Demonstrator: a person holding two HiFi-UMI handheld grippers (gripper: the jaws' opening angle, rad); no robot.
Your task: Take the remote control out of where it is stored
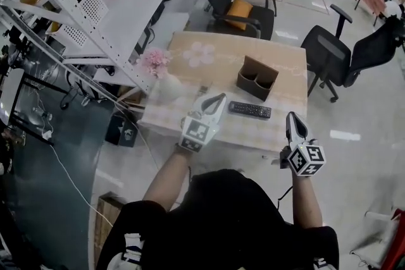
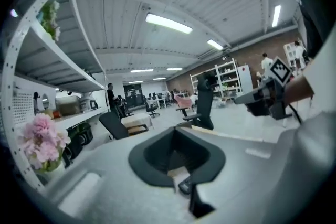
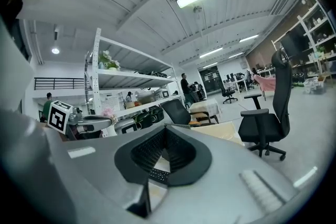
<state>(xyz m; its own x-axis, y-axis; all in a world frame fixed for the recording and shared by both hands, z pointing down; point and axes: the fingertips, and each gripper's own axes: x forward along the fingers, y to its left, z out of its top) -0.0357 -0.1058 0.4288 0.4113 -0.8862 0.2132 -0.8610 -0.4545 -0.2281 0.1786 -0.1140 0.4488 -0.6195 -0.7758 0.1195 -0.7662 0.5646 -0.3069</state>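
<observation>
Left gripper, jaws clenched on nothing, hangs over the near part of the table, its tips just left of the remote control. To its left, near the table's corner, stands a vase of pink flowers. The remote control lies flat on the cloth, outside and just in front of the brown two-compartment holder; both compartments appear empty, so the removal is judged complete. At the right, the right gripper is likewise closed with nothing between its jaws, and is held at the table's near edge, apart from the remote. Hazards from this position are judged as follows: a sideways sweep of the closed left jaws could push the remote along the cloth or toward the near edge; a leftward swing of the same gripper could tip the vase; and a forward reach could knock the light holder backward.
</observation>
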